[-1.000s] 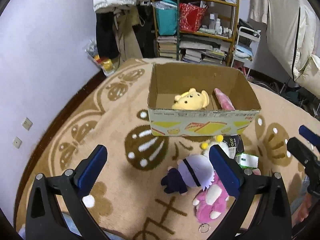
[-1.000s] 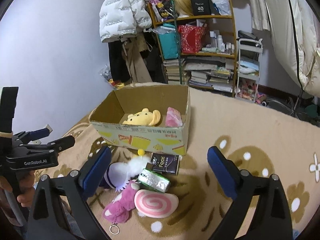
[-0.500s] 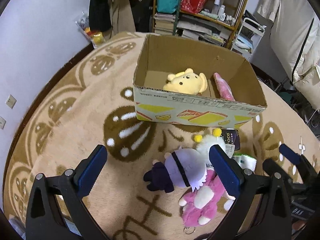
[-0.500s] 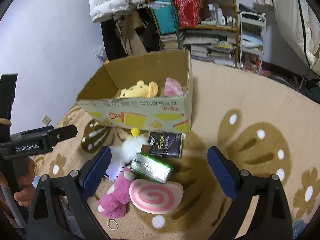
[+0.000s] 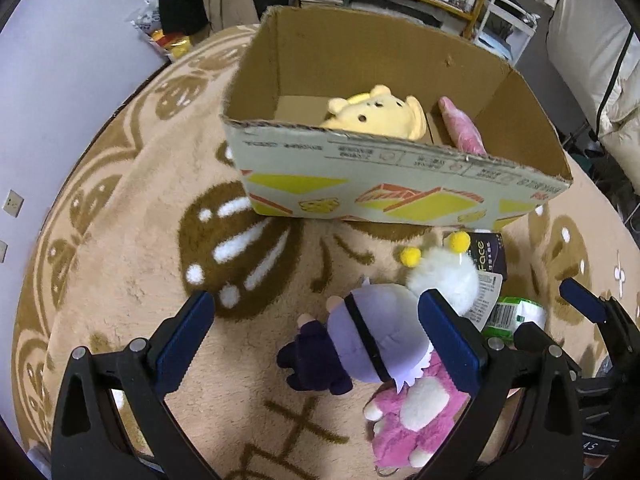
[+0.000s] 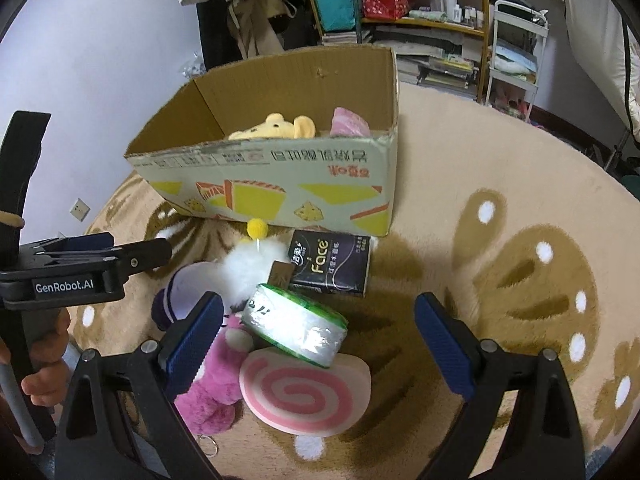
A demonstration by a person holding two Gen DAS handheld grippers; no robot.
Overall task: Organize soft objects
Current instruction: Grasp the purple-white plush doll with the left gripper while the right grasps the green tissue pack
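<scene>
An open cardboard box [image 5: 360,184] [image 6: 280,188] on the rug holds a yellow bear plush [image 5: 376,116] [image 6: 276,128] and a pink soft item [image 5: 460,130] [image 6: 348,122]. In front of it lie a purple doll [image 5: 360,344] [image 6: 176,296], a white fluffy toy [image 5: 444,276] [image 6: 248,268], a pink plush [image 5: 412,424] [image 6: 212,384], a pink swirl cushion [image 6: 304,392], a green tissue pack [image 6: 296,324] [image 5: 512,316] and a dark "Face" tissue pack [image 6: 332,266] [image 5: 486,254]. My left gripper [image 5: 320,344] is open above the purple doll. My right gripper [image 6: 316,344] is open above the green pack.
A beige patterned rug [image 5: 120,280] covers the floor. Shelves with books and bags [image 6: 400,20] and hanging coats [image 6: 240,8] stand behind the box. A white cart [image 6: 516,52] is at the back right. The wall [image 5: 60,80] is on the left.
Both grippers have moved down and forward toward the pile of toys in front of the box. Both stay open and empty.
</scene>
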